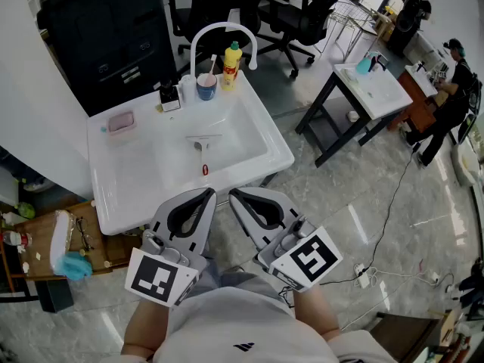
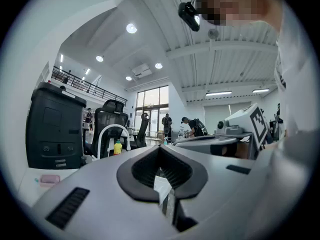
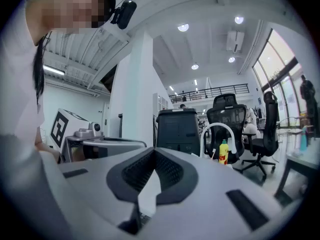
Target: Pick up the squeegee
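The squeegee lies in the basin of the white sink, its blade toward the tap and its red-tipped handle toward me. Both grippers hover level just short of the sink's front rim, side by side, apart from the squeegee. On my left gripper the jaws meet at the tip with nothing between them. My right gripper is likewise shut and empty. In the left gripper view and the right gripper view the closed jaws hide the basin and the squeegee.
A white arched faucet, a yellow bottle, a blue cup and a pink soap dish stand on the sink's back ledge. Black office chairs lie beyond, a second table and a person at right.
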A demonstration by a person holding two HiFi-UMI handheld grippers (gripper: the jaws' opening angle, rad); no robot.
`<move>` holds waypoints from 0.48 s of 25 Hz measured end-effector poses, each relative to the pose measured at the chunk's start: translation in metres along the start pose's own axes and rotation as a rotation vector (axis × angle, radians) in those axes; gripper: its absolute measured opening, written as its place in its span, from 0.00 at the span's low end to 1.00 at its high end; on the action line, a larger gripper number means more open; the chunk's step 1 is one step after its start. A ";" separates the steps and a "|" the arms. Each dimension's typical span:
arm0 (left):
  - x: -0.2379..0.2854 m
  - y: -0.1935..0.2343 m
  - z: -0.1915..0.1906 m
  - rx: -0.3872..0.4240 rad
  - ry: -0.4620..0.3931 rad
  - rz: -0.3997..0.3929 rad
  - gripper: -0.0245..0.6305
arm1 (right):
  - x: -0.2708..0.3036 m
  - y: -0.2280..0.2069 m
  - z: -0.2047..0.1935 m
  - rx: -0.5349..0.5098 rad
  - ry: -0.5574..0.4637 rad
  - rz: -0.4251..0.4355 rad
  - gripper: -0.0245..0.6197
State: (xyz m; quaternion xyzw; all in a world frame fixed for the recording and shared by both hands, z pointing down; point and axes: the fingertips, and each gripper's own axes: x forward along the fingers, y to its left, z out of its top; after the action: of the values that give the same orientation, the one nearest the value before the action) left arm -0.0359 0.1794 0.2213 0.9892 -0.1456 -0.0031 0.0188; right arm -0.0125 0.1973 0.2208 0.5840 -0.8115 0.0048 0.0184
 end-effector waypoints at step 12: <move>0.003 0.018 0.005 0.014 -0.018 0.002 0.06 | 0.016 -0.002 0.003 -0.003 0.000 -0.002 0.05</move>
State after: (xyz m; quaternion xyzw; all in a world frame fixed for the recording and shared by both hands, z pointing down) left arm -0.0384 0.1614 0.2174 0.9891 -0.1466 -0.0109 0.0107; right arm -0.0160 0.1819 0.2186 0.5850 -0.8108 0.0039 0.0193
